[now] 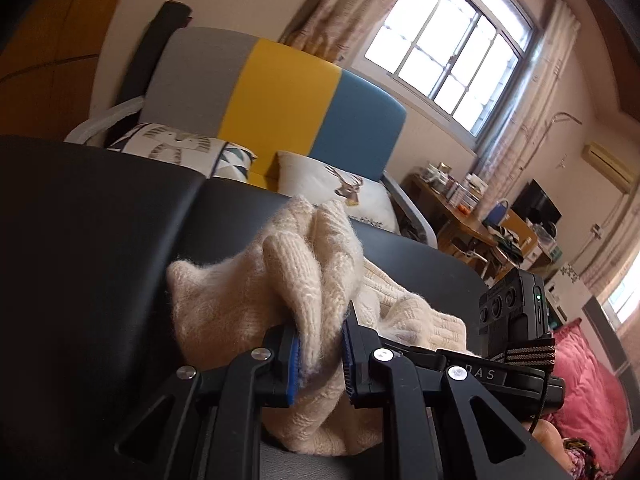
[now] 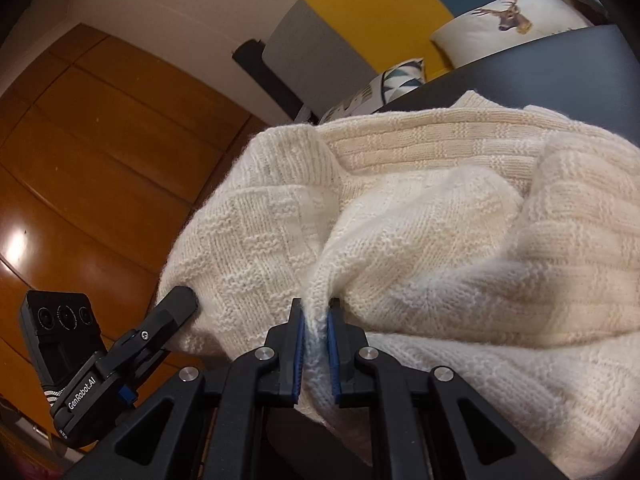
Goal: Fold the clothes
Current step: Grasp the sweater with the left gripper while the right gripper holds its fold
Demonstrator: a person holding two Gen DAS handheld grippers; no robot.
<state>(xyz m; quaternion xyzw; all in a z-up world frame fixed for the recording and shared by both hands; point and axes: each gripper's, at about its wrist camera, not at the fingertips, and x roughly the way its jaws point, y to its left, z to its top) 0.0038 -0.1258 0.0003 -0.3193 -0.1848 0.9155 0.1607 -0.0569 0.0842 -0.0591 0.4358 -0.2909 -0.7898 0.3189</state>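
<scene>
On my left wrist view, the left gripper [image 1: 320, 354] has its jaws clenched on a bunched fold of the one cream knit sweater [image 1: 280, 280], which stands up in a peak over the dark bench [image 1: 100, 220]; the rest of the garment trails off to the right and its lower edge is cut off behind my own linkage. I can see the right gripper [image 1: 516, 372] lying low beside the sweater, but its jaws are hidden from here. Behind the bench I count two cushions [image 1: 344, 188] against a sofa back [image 1: 280, 92] in three colour blocks, and one bright window [image 1: 452, 40]; the clutter on the far desk is too small to make out. On my right wrist view, the right gripper [image 2: 316, 354] has its jaws grasping a narrow ridge of the sweater [image 2: 440, 220], which fills most of the frame and runs off the right edge. The left gripper [image 2: 120, 356] shows at lower left, one finger [image 2: 176, 304] touching the knit, the other hidden. A wooden wardrobe [image 2: 100, 160] stands behind it.
</scene>
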